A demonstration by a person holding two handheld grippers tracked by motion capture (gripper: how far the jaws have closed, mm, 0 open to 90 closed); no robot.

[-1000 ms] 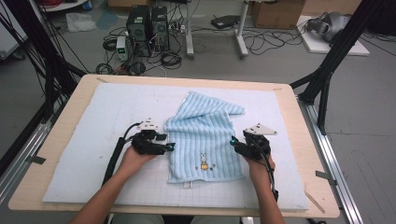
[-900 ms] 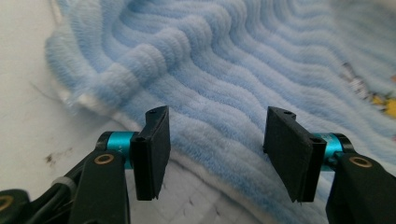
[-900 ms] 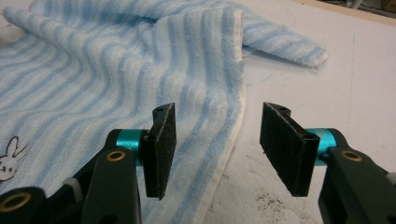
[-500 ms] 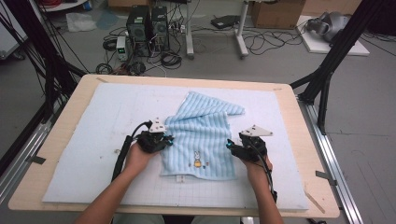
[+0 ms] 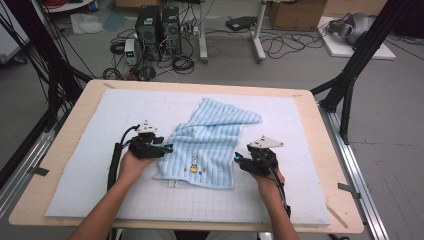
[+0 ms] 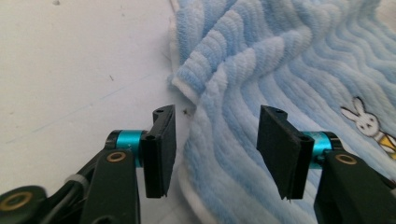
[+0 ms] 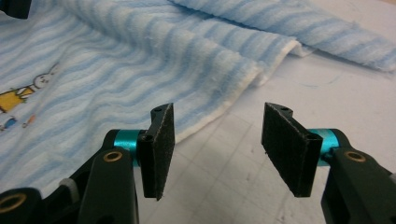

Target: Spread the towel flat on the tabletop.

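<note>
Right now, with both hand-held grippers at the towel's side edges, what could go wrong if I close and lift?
1. The left hand-held gripper, whose jaws have just been opening, straddles a bunched fold of the striped towel; closing may pinch several layers.
2. The right hand-held gripper is open over bare mat beside the towel's edge; closing may miss the cloth.
3. The far end lies twisted, so lifting may keep the crease.

Wooden table [image 5: 327, 150]; pale foam mat [image 5: 100, 130] on it; striped towel [image 5: 215, 135] atop.

A light blue striped terry towel [image 5: 212, 142] is spread near the middle of a pale foam mat [image 5: 80, 125], which is laid on a wooden table [image 5: 330, 150]. Computer towers [image 5: 157, 25] are placed behind the table.
</note>
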